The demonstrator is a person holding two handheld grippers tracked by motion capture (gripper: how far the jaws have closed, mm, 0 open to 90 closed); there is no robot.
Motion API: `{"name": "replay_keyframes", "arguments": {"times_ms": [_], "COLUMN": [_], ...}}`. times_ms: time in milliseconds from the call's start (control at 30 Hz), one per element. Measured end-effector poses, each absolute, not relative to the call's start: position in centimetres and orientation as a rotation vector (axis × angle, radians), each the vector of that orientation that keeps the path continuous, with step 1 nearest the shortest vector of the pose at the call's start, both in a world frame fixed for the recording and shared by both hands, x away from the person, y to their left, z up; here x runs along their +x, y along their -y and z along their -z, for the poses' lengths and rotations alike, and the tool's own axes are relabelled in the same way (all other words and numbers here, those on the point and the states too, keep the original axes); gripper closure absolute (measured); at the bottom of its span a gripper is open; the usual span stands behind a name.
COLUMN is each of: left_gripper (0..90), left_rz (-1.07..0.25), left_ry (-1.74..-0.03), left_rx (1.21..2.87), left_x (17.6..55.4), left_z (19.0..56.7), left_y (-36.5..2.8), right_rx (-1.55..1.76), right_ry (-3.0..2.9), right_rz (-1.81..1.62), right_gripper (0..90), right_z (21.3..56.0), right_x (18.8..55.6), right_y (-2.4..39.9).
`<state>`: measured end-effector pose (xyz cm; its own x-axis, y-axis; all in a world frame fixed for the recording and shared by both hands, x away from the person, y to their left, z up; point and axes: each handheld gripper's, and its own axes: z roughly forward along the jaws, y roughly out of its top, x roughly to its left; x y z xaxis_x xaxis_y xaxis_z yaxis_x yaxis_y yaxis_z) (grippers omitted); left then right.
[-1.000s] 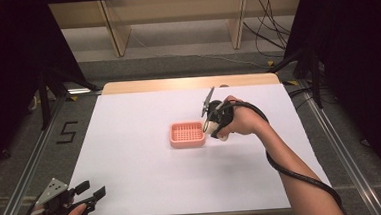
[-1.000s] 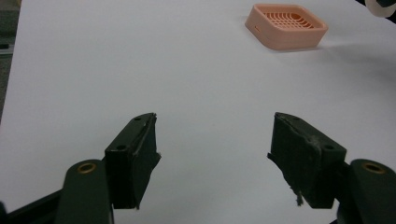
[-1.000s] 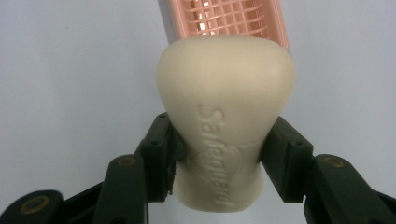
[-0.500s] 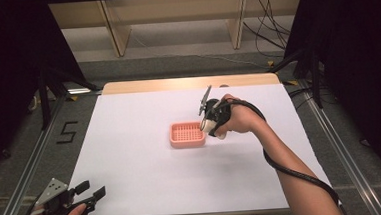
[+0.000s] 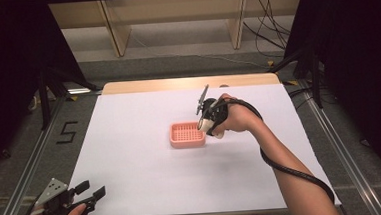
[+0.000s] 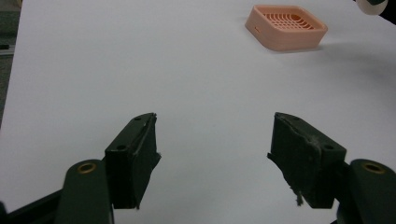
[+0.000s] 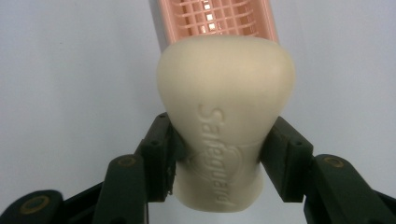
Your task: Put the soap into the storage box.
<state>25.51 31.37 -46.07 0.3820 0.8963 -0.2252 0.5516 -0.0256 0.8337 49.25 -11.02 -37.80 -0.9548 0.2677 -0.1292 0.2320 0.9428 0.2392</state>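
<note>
Your cream soap bar (image 7: 226,121), stamped Safeguard, sits clamped between the jaws of your right gripper (image 5: 208,122), held just above the right edge of the pink slotted soap dish (image 5: 187,134) near the middle of the desk (image 5: 130,141). Your left gripper (image 5: 86,193) hovers at the desk's near left corner, jaws spread wide and empty.

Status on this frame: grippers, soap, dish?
Right hand-held gripper shut on soap, at dish's right edge. Left hand-held gripper open, idle. Nothing in the way.
</note>
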Motion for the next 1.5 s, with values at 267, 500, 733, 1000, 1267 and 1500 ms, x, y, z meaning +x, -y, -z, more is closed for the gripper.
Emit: {"name": "replay_keyframes", "arguments": {"times_ms": [267,500,733,1000,1267,1500], "left_gripper": [30.9,31.0,30.9,31.0,31.0,31.0], "left_rz": [-0.457,-0.457,-0.456,-0.456,-0.458,-0.458], "left_ry": [-1.29,-1.29,-1.289,-1.292,-1.292,-1.288], "left_rx": [1.701,1.7,1.702,1.705,1.699,1.691], "left_x": [25.5,25.5,25.5,25.5,25.5,25.5], "left_z": [46.1,46.1,46.1,46.1,46.1,46.1], "left_y": [-31.4,-31.4,-31.4,-31.4,-31.4,-31.4], "right_rx": [0.372,0.347,0.355,0.355,0.37,0.375], "right_ry": [-2.935,-2.937,-2.931,-2.927,-2.928,-2.928], "right_rz": [-0.338,-0.336,-0.33,-0.33,-0.348,-0.34], "right_gripper": [50.3,50.3,50.3,50.3,50.3,50.3], "right_z": [37.9,37.9,37.9,37.7,37.7,37.8], "right_x": [49.6,50.0,50.1,50.4,50.7,50.9], "right_y": [10.7,10.3,9.8,9.4,8.9,8.4]}}
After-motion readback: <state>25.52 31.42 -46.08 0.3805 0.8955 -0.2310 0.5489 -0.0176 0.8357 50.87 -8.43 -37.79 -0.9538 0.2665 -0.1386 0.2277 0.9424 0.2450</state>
